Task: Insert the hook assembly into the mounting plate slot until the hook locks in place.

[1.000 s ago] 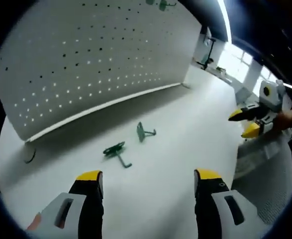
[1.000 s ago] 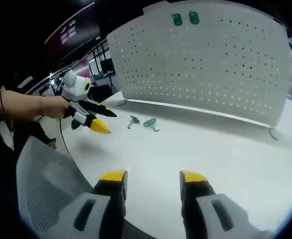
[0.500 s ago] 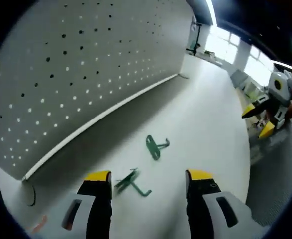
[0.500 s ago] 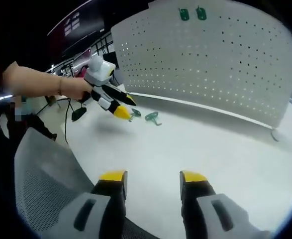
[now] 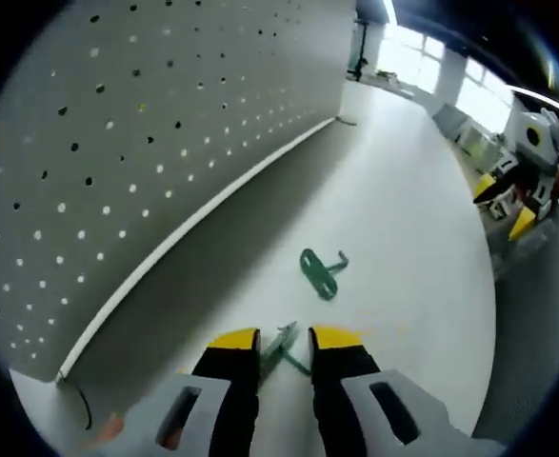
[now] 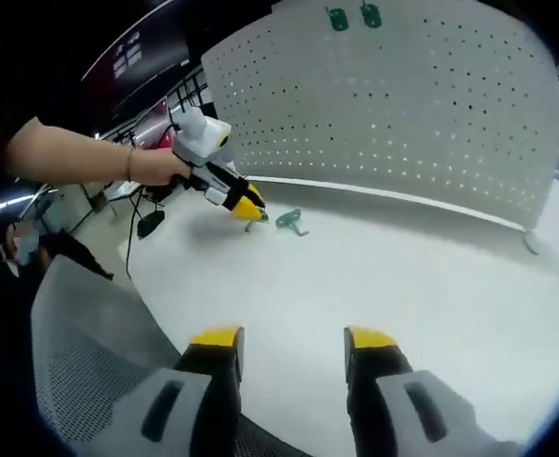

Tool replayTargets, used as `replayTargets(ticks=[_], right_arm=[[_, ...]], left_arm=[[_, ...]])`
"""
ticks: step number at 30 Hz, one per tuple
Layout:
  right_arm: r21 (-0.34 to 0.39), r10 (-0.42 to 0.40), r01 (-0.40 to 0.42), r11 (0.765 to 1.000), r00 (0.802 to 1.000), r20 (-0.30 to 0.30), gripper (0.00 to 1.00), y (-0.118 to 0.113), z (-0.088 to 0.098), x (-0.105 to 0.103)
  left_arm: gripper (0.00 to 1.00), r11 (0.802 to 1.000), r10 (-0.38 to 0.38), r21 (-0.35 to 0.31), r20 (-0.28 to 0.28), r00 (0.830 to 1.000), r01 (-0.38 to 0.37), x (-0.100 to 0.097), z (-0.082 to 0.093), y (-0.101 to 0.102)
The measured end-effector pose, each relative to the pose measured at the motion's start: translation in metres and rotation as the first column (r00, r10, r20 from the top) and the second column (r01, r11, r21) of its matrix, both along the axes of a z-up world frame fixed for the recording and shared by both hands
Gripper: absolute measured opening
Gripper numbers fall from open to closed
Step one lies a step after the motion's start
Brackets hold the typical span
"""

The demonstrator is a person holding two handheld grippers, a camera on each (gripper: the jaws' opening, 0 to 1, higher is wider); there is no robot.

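Gripping has only begun: the left claw [image 5: 285, 345] is narrowed around a green hook [image 5: 281, 349] lying on the white counter [image 5: 403, 238], its yellow tips close on either side, though whether they press it yet I cannot tell. A second green hook [image 5: 319, 271] lies just beyond, apart from it. Insertion into the pegboard [image 5: 117, 133], which I judge to be the mounting plate, is all still to do; two green hooks [image 6: 351, 16] already hang near its top. Well back from the board, the right claw [image 6: 286, 337] is spread wide, holding nothing.
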State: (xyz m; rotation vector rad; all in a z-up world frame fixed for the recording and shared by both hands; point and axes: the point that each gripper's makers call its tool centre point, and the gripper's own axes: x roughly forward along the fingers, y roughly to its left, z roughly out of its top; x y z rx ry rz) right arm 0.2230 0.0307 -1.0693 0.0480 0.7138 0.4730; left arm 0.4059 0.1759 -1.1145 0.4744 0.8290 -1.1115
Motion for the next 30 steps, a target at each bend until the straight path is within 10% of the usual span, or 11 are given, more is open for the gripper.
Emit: replayTargets(ticks=[19,30], right_arm=[[-0.008,-0.002,0.002,1.000,1.000,0.001,0.39,-0.001,-0.001,0.001],[-0.012,-0.009,0.010,1.000,1.000,0.025,0.38,-0.002,0.005,0.002]], left_arm=[[0.01,0.997,-0.066,0.035,-0.064,0.996,0.069,-0.024,-0.001,-0.003],[0.01,0.997,0.035,-0.074,-0.012,0.999,-0.036,-0.023,0.045,-0.006]])
